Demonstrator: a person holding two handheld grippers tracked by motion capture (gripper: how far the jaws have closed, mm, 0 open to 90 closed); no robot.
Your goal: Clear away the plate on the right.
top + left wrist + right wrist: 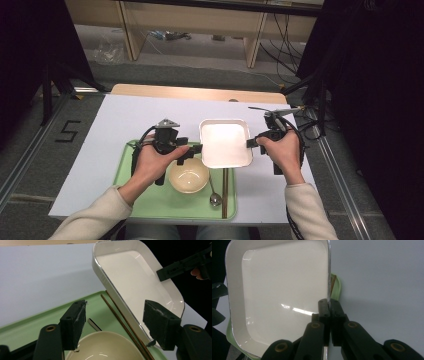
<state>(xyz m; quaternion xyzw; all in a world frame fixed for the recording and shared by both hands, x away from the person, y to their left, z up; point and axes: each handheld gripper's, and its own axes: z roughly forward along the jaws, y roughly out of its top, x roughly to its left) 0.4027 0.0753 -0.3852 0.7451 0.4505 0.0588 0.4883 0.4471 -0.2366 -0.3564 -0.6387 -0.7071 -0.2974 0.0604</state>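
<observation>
A white square plate (226, 142) hangs tilted above the right end of a green tray (150, 197). My right gripper (251, 143) is shut on the plate's right rim; in the right gripper view its jaws (329, 305) pinch the thin edge of the plate (284, 290). My left gripper (192, 150) stands open at the plate's left side, over a cream bowl (188, 176). In the left gripper view its gripper (116, 315) has wide-apart pads, and the plate (135, 277) has its rim running past the right pad without being pressed.
On the tray lie brown chopsticks (225, 192) and a metal spoon (214, 192) to the right of the bowl. The tray sits on a white table top (100, 130), whose far and left parts are bare. Dark frames and cables flank the table.
</observation>
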